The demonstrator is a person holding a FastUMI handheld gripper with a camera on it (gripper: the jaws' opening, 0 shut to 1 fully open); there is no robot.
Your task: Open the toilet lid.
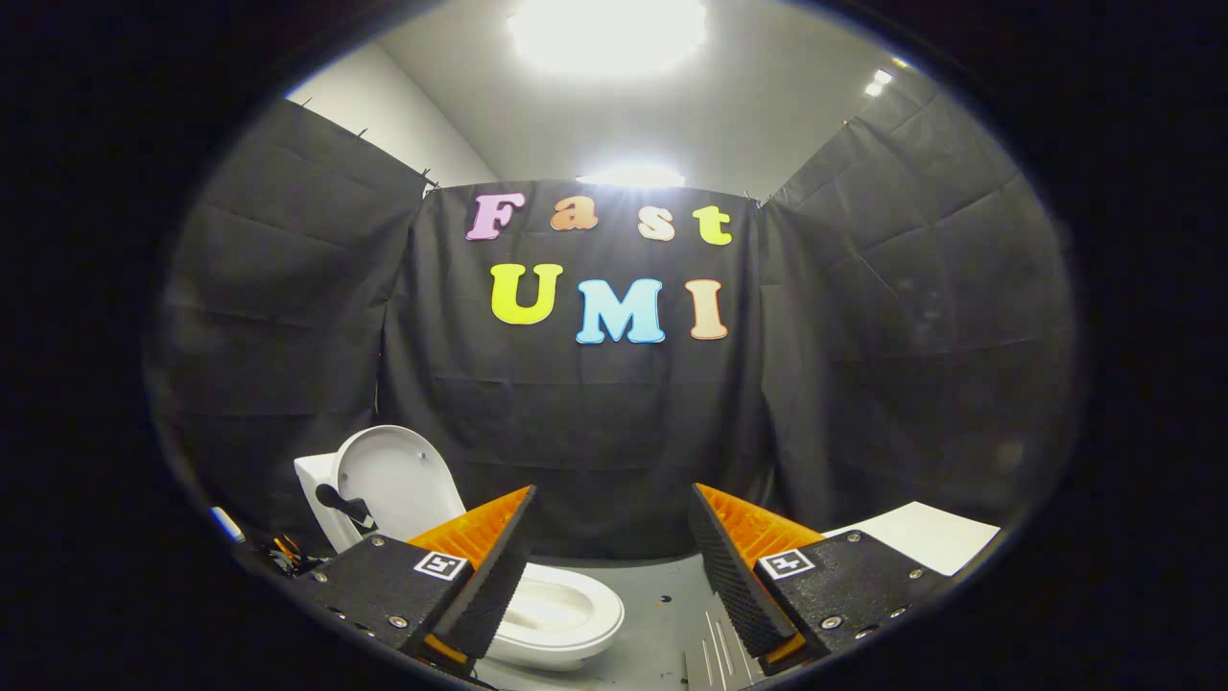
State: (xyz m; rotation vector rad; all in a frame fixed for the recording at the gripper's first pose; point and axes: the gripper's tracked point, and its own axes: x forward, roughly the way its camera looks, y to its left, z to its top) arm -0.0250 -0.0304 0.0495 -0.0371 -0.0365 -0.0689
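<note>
Your gripper (pixel 612 537) sits low in the frame with its two fingers spread wide apart, and nothing is held between them. The toilet (pixel 537 614) lies at the lower left, partly hidden behind your left finger (pixel 489 566); its white bowl rim peeks out just past that finger's tip and reaches toward the open gap. The toilet lid (pixel 398 480) is already raised, standing nearly upright behind the bowl, to the left of the left finger and a little above it, its pale underside facing you. A dark bracket or hinge piece (pixel 343 507) shows against the lower left of the lid. Further left, near the lower left edge, lie a few small objects (pixel 273 549) too small to identify. The grey floor (pixel 672 605) fills the gap between your fingers, with some ridged metal strips (pixel 715 648) beside the right finger (pixel 734 566). A flat white surface (pixel 921 533) lies beyond the right finger, at the lower right. Black cloth walls (pixel 595 432) close the booth on three sides, with bright ceiling lights (pixel 606 34) glaring at the top of the frame. Only your left finger partly blocks the view of the bowl.
</note>
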